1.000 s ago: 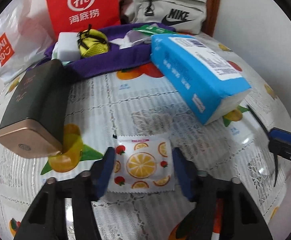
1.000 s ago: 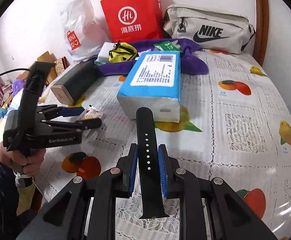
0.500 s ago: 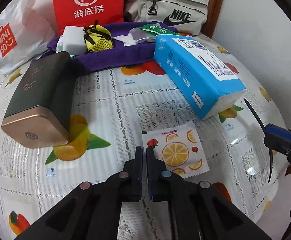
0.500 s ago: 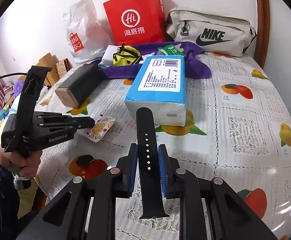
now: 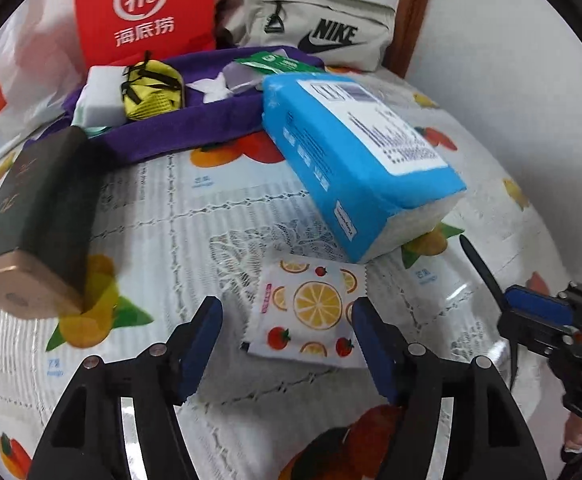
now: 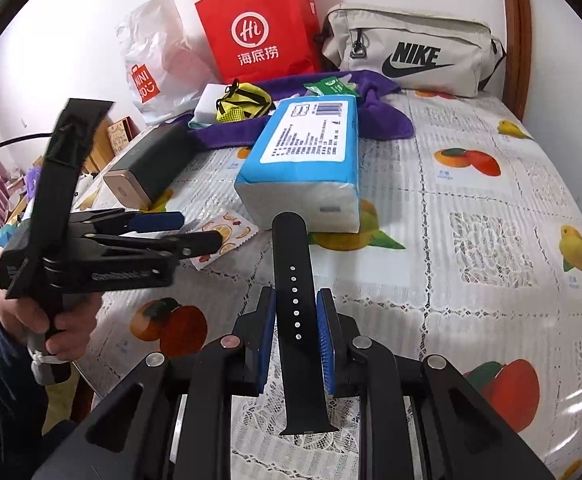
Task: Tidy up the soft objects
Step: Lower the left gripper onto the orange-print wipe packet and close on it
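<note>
Hovering low in the frame with its jaws spread wide, the left gripper (image 5: 287, 334) is bracketing the flat white sachet printed with orange slices and strawberries (image 5: 309, 314), which is lying on the fruit-patterned plastic tablecloth (image 5: 195, 216) just below the big blue plastic-wrapped tissue pack (image 5: 355, 160); the pick-up step appears to be in hand, and the next move is probably calling for lowering and closing on the sachet's edges without sliding it. The right gripper (image 6: 295, 336) is clamping a black perforated rubber watch strap (image 6: 293, 280) at lower centre. Counting: one sachet, one strap, one tissue pack, one dark box with a gold end (image 5: 31, 224) at left, one purple towel (image 5: 195, 120) at upper centre carrying one yellow mesh pouch (image 5: 151, 88)
</note>
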